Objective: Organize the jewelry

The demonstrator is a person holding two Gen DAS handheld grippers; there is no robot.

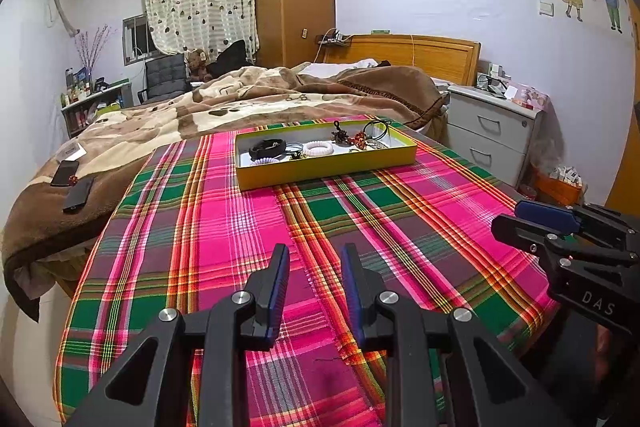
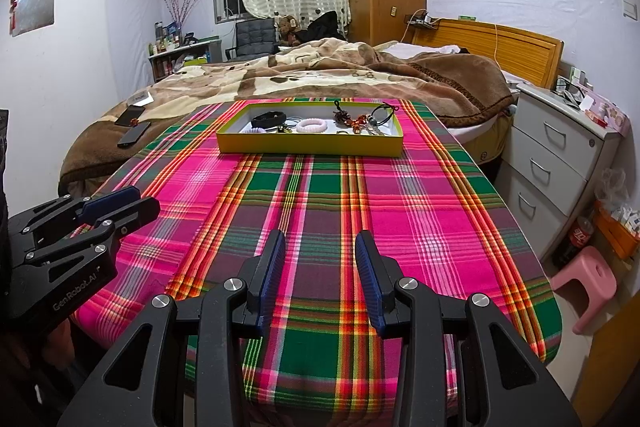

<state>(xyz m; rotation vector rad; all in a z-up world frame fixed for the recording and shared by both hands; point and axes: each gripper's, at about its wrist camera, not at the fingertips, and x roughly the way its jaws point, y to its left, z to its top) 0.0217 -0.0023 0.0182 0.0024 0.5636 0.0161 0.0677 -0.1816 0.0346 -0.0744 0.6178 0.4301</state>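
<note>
Hovering with jaws apart and empty, both black grippers—left gripper (image 1: 314, 291) and right gripper (image 2: 320, 279)—are facing the shallow yellow cardboard tray (image 2: 308, 147) of light, springy bands, likely best pinched across one loop.

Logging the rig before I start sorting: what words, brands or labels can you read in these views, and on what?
"DAS": on the right gripper body, rest cut off.
"GenRobot.AI": on the left gripper body.
Red bottle by the pink stool: label too small to read.
Shelf bottles: unreadable.
</note>
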